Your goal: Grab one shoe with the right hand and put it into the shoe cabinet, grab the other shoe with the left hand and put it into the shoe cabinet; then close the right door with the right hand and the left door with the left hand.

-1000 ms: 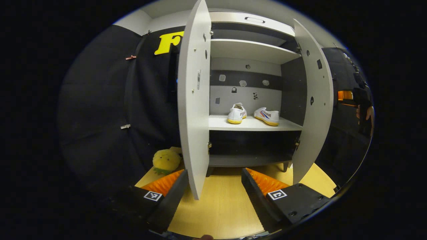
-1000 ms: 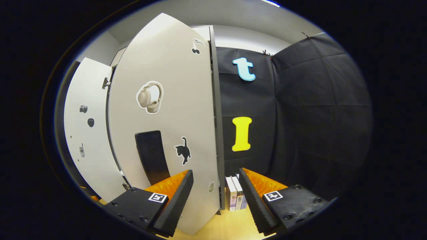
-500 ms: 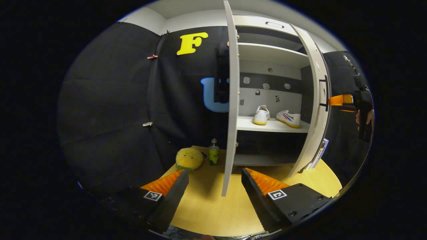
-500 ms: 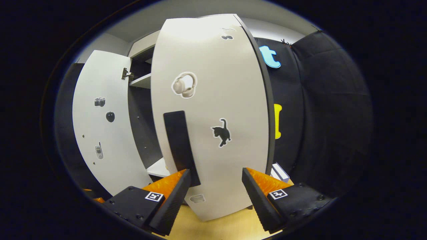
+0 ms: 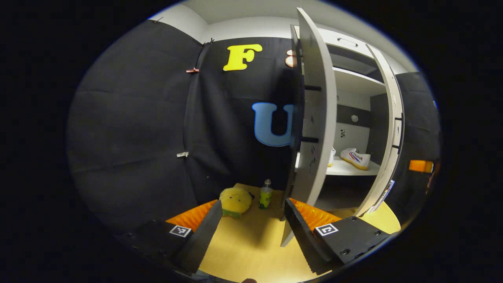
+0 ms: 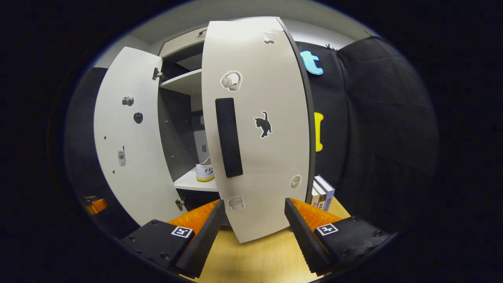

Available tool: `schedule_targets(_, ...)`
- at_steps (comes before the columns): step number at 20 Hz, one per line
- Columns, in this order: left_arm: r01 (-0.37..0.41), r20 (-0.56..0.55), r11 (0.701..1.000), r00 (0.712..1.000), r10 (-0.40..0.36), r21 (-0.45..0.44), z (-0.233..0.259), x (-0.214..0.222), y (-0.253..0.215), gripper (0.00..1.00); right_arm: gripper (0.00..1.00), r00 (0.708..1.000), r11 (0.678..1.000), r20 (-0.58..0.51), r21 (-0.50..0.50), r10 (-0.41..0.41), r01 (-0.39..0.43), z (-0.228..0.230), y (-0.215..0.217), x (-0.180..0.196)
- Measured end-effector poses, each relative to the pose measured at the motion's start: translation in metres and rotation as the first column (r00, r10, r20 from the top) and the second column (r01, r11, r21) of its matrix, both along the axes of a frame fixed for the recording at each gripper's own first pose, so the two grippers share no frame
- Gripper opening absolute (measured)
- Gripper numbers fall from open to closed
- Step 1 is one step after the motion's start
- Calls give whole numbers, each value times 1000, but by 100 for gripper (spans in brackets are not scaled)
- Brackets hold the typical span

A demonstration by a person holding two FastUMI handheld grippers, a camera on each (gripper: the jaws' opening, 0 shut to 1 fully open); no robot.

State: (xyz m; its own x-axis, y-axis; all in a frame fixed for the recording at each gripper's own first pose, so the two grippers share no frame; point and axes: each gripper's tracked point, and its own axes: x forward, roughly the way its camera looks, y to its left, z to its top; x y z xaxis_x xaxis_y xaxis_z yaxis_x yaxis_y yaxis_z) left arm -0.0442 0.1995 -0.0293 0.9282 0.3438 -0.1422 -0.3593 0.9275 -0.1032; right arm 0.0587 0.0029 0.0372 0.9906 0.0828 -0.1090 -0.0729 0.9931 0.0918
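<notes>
White shoe (image 5: 357, 158) half-hidden behind left door (image 5: 314, 129); both jaws wide, empty.

no legible text on shoes (image 5: 357, 158), books (image 6: 323, 192), bottle (image 5: 265, 194)

Tall white shoe cabinet (image 5: 349, 84) with dark inner side walls, standing at the far side of the yellow wooden floor. Both white doors ajar: left door (image 5: 312, 129) swung out, edge-on in the left gripper view; right door (image 6: 259, 129), with a black vertical handle (image 6: 228, 137) and small stickers, partly closed. 2 white canvas shoes with yellow soles on the middle shelf (image 5: 346, 168): one (image 5: 357, 158) side-on with red and blue stripes, the other (image 6: 205, 171) heel-out to its left.
</notes>
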Motion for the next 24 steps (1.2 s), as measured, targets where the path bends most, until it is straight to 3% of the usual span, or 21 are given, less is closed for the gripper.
schedule_targets(12, 210, 187, 978, 961, -205, -7, 98, 77, 44, 95, 98, 995, 995, -5, -10, -99, 99, -47, 7, -73)
schedule_targets(19, 293, 165, 953, 939, -302, 74, 115, 108, 33, 95, 98, 987, 987, -14, 3, -162, 162, -57, 0, -98)
schedule_targets(24, 295, 162, 951, 938, -307, 96, 114, 109, 25, 94, 98, 981, 981, -19, 1, -194, 194, -59, -7, -103)
